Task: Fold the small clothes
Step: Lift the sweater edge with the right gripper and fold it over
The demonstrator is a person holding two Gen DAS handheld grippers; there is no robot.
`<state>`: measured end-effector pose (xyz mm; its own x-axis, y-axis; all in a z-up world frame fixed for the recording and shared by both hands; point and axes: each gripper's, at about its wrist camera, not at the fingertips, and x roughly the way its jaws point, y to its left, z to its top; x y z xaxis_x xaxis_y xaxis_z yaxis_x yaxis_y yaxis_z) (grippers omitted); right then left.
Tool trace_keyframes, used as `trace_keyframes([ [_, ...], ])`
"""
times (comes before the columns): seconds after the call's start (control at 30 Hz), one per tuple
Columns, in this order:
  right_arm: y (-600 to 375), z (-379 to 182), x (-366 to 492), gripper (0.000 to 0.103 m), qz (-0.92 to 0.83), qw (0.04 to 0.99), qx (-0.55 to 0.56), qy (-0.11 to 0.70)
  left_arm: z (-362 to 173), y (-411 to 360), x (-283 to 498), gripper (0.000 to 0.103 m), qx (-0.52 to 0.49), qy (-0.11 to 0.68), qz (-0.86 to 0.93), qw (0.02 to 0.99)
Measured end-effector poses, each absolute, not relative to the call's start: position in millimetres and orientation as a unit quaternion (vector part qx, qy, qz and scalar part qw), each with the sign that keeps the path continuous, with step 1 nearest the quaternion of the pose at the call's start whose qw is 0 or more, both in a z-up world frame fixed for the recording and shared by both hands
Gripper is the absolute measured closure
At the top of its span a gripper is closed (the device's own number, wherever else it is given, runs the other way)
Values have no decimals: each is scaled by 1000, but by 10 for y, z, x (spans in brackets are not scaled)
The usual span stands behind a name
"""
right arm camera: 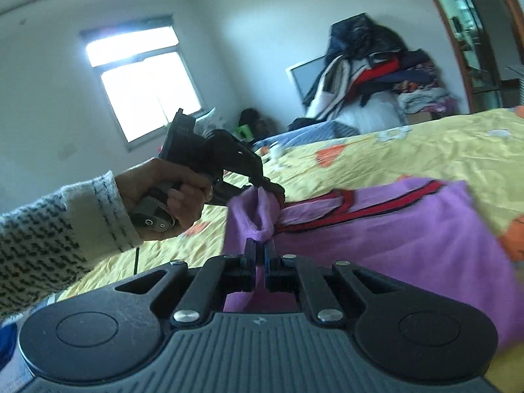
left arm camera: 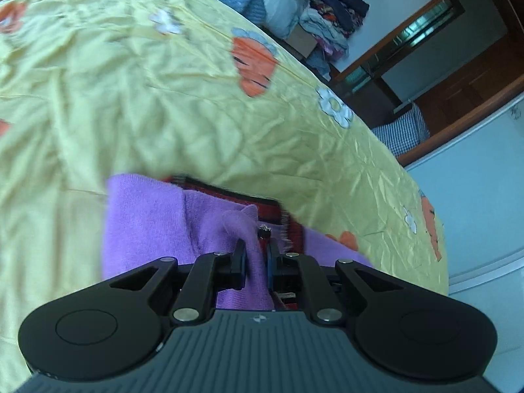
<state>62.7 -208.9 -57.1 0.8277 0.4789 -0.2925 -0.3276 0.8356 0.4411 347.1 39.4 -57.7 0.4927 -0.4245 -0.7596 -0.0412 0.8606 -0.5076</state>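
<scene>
Two grippers hold up a small purple top over the bed, ready to fold it.

The big bed with its yellow flower sheet is the flat place for folding, so the purple top hangs just above it, with its far part lying on the sheet. The top has a red trim, and it looks bunched where it is pinched. The right gripper is clenched on a fold of purple cloth, most likely so the edge does not slip. The left gripper is also clamped on purple cloth. In the right view, a hand in a knitted sleeve holds it close by, so both pinch the same edge. I think they hold near each other to lift that edge and lay it over.
</scene>
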Motion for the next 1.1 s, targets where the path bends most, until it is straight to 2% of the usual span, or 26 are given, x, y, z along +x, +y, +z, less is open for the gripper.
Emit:
trace_keyframes([
  [0.3,-2810,-737,612,101,142,942,230,198,-655,-630,3597,91,-185,504,-145,831],
  [0.37,-2855,-814,688,101,156,931,231,234,-689,-764,3594,91,-175,507,-148,831],
  [0.43,-2905,-900,738,94,139,927,233,257,-701,-859,3586,91,-154,507,-147,835],
  [0.47,-2890,-907,711,79,130,933,210,260,-707,-894,3581,91,-149,507,-148,836],
  [0.5,-2863,-923,738,49,133,935,190,268,-707,-909,3593,91,-146,508,-149,836],
  [0.53,-2849,-947,774,32,148,933,185,272,-706,-917,3588,91,-141,508,-147,837],
  [0.57,-2831,-968,801,11,163,931,184,269,-707,-918,3593,91,-140,509,-145,837],
  [0.6,-2816,-983,790,10,173,931,173,270,-704,-918,3600,91,-141,509,-146,837],
  [0.67,-2741,-971,829,11,210,927,147,274,-693,-919,3589,91,-137,508,-149,837],
  [0.73,-2683,-1019,971,24,224,918,146,293,-685,-915,3602,91,-138,507,-151,837],
  [0.77,-2638,-1063,1042,40,229,913,138,309,-681,-907,3603,91,-139,507,-153,837],
  [0.83,-2592,-1145,1149,47,212,910,138,328,-673,-895,3604,91,-138,505,-155,838],
  [0.87,-2595,-1157,1194,64,216,906,144,334,-670,-882,3600,91,-140,504,-154,838],
  [0.9,-2599,-1148,1207,95,219,906,147,332,-667,-873,3595,91,-142,503,-154,838],
  [1.1,-2642,-1023,1083,98,232,909,174,301,-501,-857,3511,91,-148,487,-157,847],
])
